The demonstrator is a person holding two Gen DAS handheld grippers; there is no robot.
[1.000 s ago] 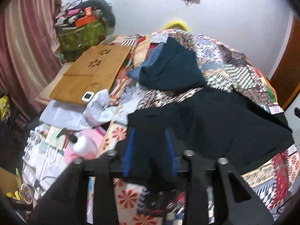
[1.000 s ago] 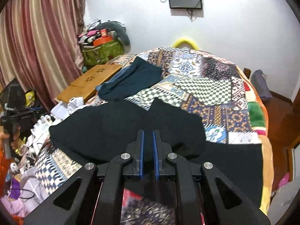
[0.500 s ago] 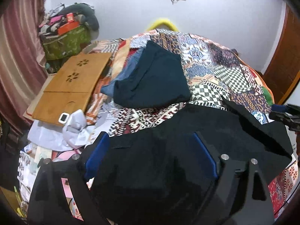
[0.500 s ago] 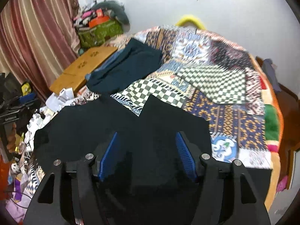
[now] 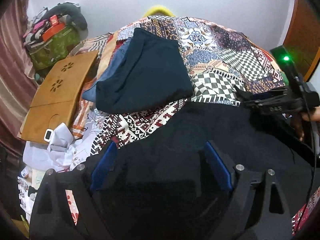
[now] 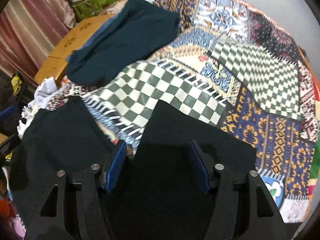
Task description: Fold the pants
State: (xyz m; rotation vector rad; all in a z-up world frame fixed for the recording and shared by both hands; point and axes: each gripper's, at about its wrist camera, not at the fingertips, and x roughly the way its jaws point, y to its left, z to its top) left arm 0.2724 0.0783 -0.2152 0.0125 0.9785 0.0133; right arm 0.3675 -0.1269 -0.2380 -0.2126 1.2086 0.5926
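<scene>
One pair of black fabric pants (image 6: 176, 140) is lying spread across the near part of the patchwork-patterned bedspread (image 6: 266, 92), and you are hovering both tools right over it. Two dark lobes of the cloth are showing in the right wrist view, with a wedge of green-and-white checkered patch poking in between them. Your right gripper (image 6: 158, 164) is pointing steeply down at the right-hand lobe, its blue-padded jaws standing apart after just opening and then easing in a little; black cloth is lying in the gap below them, but the pads are not pressing on it. Your left gripper (image 5: 160, 168) is doing much the same on its side: jaws spread wide, having just been opening, with the dark fabric under and between them and nothing pinched. In the left wrist view the right tool is sticking in from the right edge, a green light glowing on it, with your fingers (image 5: 312, 117) wrapped round its handle.

Just beyond the pants, a folded dark teal garment (image 5: 144, 74) is resting on top of a folded blue denim piece (image 5: 112, 68). Off to the left, a tan wooden lap board with flower-shaped cutouts (image 5: 58, 94) is lying at the bed's edge, beside crumpled white cloth (image 5: 58, 142). Further back, a green patterned box piled with clutter (image 5: 54, 48) is sitting against the pink striped curtain (image 5: 12, 70).
</scene>
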